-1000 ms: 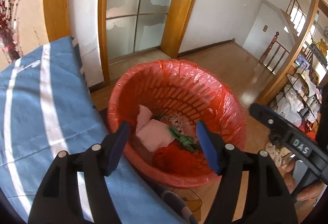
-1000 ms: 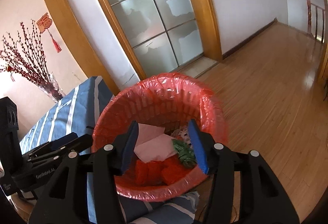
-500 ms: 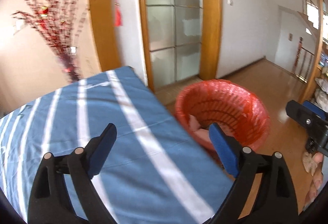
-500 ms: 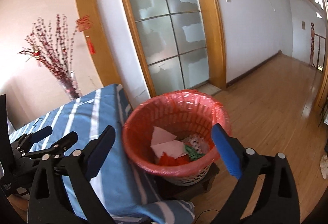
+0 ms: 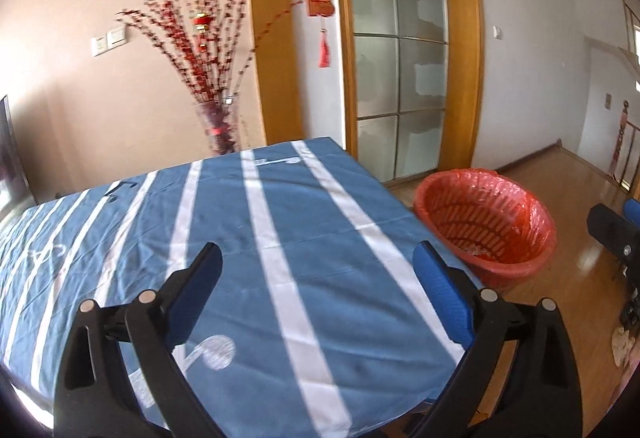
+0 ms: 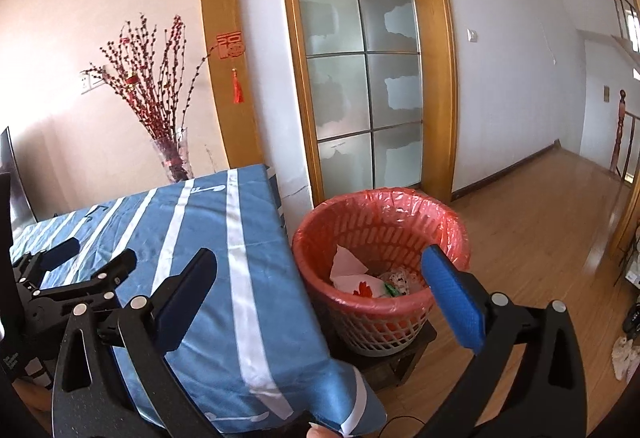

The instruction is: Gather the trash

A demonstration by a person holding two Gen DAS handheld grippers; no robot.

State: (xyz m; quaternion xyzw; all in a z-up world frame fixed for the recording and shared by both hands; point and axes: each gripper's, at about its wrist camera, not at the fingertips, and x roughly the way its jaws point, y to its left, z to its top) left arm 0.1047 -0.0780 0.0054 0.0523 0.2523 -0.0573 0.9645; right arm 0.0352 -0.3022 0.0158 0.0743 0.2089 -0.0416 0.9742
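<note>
A glass vase of red-blossom branches (image 5: 218,125) stands behind the tabletop (image 5: 248,238), and one red knot ornament (image 6: 231,45) hangs on the wooden door frame. One wastebasket with a red liner (image 6: 380,234) sits on a low stool just beside the tabletop's corner — inside lie white paper (image 6: 346,266), a red scrap and a green one. The left hand-held gripper (image 5: 316,286) and the right hand-held gripper (image 6: 320,286) both gape wide, holding nothing.
</note>
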